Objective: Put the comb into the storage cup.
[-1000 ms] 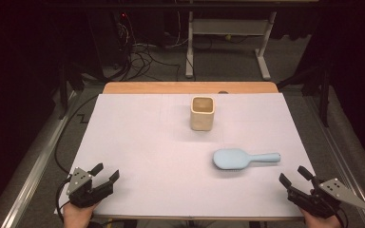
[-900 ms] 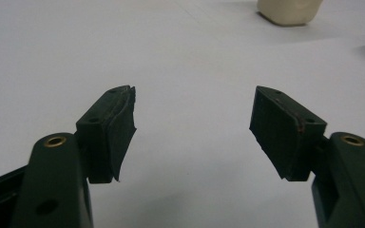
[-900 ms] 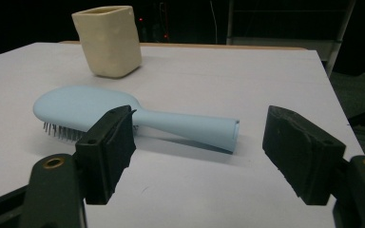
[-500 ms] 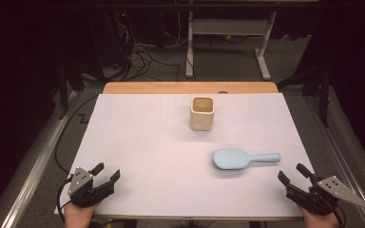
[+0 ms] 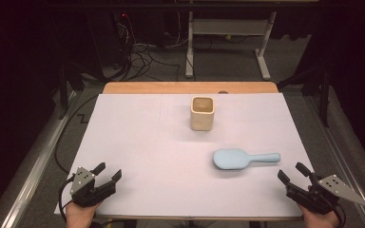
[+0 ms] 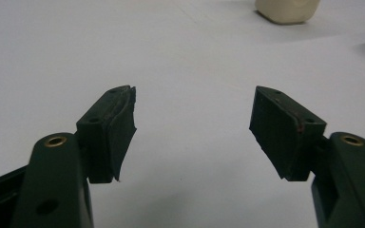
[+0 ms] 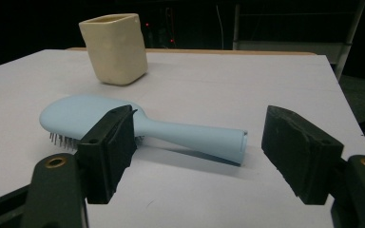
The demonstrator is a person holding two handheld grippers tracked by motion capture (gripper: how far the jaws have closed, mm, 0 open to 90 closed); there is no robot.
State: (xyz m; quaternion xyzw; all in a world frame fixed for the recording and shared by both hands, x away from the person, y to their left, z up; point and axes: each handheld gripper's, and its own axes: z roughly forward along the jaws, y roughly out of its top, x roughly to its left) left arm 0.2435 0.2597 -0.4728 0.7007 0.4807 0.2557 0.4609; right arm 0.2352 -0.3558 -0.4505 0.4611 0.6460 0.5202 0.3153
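You will find no writing, label, brand, number or sign that can be read here: the cup point(image 5: 202, 113), the hairbrush point(image 5: 244, 158) and the white sheet on the bench point(image 5: 138, 137) all show plain, unmarked surfaces.

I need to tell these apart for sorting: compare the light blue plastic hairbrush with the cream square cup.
The light blue plastic hairbrush lies flat, bristles down; the cream square cup stands upright with its mouth open upward. The hairbrush is long and low, with an oval head and a slim handle; the cup is short, blocky and round-cornered. The hairbrush sits near the table's front right, the cup farther back. Both rest untouched on the white table cover.
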